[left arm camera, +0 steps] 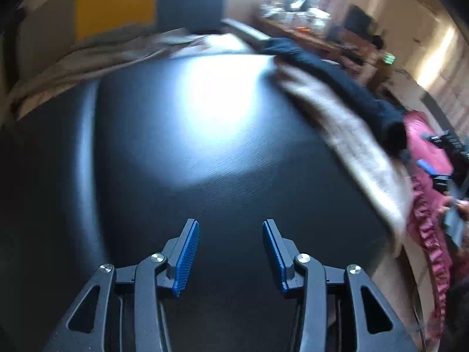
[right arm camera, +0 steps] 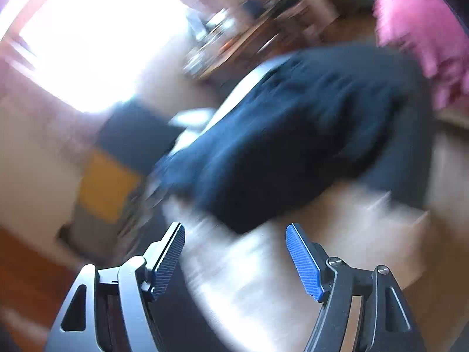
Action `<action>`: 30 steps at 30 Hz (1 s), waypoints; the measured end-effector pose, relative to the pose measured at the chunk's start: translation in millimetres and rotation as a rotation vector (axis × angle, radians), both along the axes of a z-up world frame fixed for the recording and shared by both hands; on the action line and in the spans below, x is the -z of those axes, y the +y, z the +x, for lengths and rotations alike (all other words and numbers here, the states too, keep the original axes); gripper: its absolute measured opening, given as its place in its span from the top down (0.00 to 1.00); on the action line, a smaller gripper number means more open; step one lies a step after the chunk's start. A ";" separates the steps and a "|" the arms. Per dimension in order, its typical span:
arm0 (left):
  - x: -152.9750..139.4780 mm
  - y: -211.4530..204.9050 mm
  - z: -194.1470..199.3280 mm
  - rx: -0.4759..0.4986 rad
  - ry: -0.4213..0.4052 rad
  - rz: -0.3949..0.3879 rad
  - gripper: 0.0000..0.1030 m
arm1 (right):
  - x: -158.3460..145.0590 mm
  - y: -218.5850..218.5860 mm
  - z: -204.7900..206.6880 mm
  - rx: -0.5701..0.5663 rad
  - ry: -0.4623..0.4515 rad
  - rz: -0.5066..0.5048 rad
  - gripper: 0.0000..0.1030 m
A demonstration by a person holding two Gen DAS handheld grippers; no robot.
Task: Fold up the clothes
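My left gripper [left arm camera: 231,226] is open and empty above a bare black table [left arm camera: 205,152]. A dark navy garment [left arm camera: 346,88] lies on a beige garment [left arm camera: 357,152] along the table's right edge. The right gripper shows in the left wrist view [left arm camera: 439,158] at the far right, beside a pink ruffled cloth [left arm camera: 428,223]. In the blurred right wrist view my right gripper [right arm camera: 236,228] is open and empty, just short of the navy garment [right arm camera: 293,135] that lies on the beige garment [right arm camera: 293,264]. The pink cloth [right arm camera: 416,29] is at the upper right.
Crumpled beige fabric [left arm camera: 96,64] lies past the table's far left edge, in front of yellow and grey cushions [left arm camera: 117,3]. A cluttered wooden table [left arm camera: 307,29] stands in the background. A bright window [right arm camera: 96,35] fills the right wrist view's upper left.
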State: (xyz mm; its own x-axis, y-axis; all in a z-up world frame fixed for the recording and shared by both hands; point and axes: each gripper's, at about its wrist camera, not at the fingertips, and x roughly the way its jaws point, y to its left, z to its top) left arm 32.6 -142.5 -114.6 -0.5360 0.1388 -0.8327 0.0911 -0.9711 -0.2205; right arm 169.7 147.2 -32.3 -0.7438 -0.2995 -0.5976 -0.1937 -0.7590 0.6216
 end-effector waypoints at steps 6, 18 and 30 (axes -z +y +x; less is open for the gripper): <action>-50.7 98.7 -94.6 0.296 0.104 0.052 0.55 | -8.1 67.3 16.9 0.163 -0.079 -0.009 0.28; -37.3 232.4 -234.2 0.595 0.023 0.045 0.55 | 16.2 77.8 -36.1 0.161 -0.078 -0.145 0.17; -7.2 251.9 -247.7 0.573 0.003 0.063 0.89 | 40.6 94.0 -77.3 0.119 -0.124 -0.091 0.92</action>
